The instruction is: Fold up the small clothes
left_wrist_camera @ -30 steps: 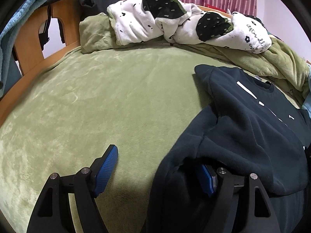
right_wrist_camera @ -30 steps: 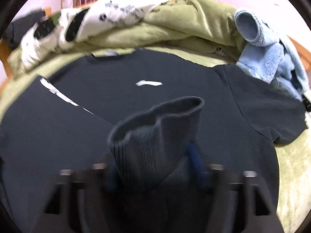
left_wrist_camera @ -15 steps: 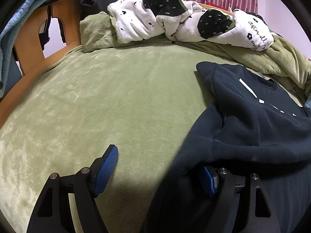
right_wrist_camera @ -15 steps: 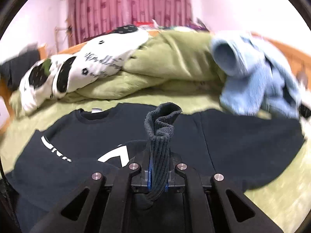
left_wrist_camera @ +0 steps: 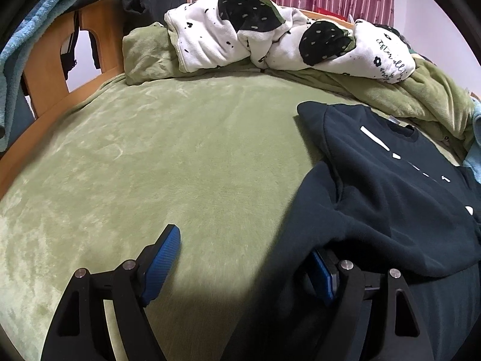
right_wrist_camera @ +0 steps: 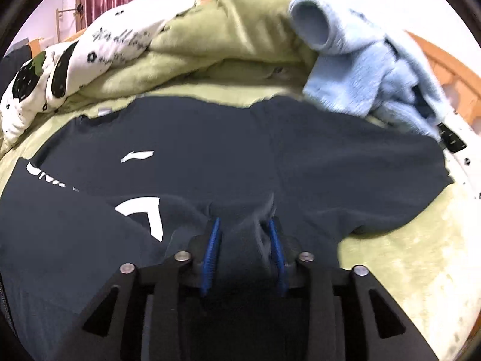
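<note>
A: Where is the sweatshirt?
B: The dark navy sweatshirt (right_wrist_camera: 210, 138) lies flat on the green bed (left_wrist_camera: 150, 156), white logo up.
A: The grippers?
B: Left gripper (left_wrist_camera: 246, 258) jaws wide apart; right gripper (right_wrist_camera: 243, 243) jaws opening, sweatshirt fabric between them.

Your left tool (left_wrist_camera: 243, 266) stands wide apart over the green bed (left_wrist_camera: 168, 165), its right pad tucked under the dark sweatshirt (left_wrist_camera: 390, 198) lying at right (white marks across the chest). Far off, a white spotted blanket (left_wrist_camera: 270, 39) lies heaped beside the wooden headboard (left_wrist_camera: 45, 81).
</note>
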Demonstrator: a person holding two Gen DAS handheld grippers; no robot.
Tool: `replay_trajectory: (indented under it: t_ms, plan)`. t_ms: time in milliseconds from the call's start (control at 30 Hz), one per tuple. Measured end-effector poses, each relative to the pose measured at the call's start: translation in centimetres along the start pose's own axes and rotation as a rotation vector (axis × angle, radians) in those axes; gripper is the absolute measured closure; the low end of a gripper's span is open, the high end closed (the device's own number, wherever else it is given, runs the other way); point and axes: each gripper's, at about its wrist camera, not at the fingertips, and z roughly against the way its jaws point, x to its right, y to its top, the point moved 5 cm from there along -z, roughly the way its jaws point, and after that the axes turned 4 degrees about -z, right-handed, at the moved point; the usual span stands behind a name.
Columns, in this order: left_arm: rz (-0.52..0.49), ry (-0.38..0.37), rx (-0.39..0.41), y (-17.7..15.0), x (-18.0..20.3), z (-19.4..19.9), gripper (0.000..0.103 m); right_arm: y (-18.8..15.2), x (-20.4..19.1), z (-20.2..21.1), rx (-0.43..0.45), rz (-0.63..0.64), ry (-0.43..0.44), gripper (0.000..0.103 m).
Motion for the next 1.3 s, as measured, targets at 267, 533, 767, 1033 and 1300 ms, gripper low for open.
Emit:
replay_trajectory:
  t_ms: [267,533,767,1033,1300]
  plan:
    - [-0.008,-0.033,0.015,-2.4,-0.7,3.9,0.026,-0.6,-0.1,4.8,0.106,0.012,0.015,0.062]
    - [-0.021,-0.045,0.093,-0.2,0.1,6.1,0.025,-1.9,-1.7,5.8,0.099,0.050,0.076,0.061]
    - [-0.038,-0.047,0.100,1.8,1.6,3.3,0.025,-3.0,-2.0,4.1,0.066,0.096,0.094,0.059]
    - [-0.073,0.017,-0.035,-0.1,1.6,-2.6,0.023,-3.8,-1.6,0.0,-0.036,0.114,0.044,0.059]
    - [-0.051,-0.002,-0.038,-0.3,1.1,-2.4,0.022,-4.2,-1.8,-0.2,-0.044,0.144,0.010,0.058]
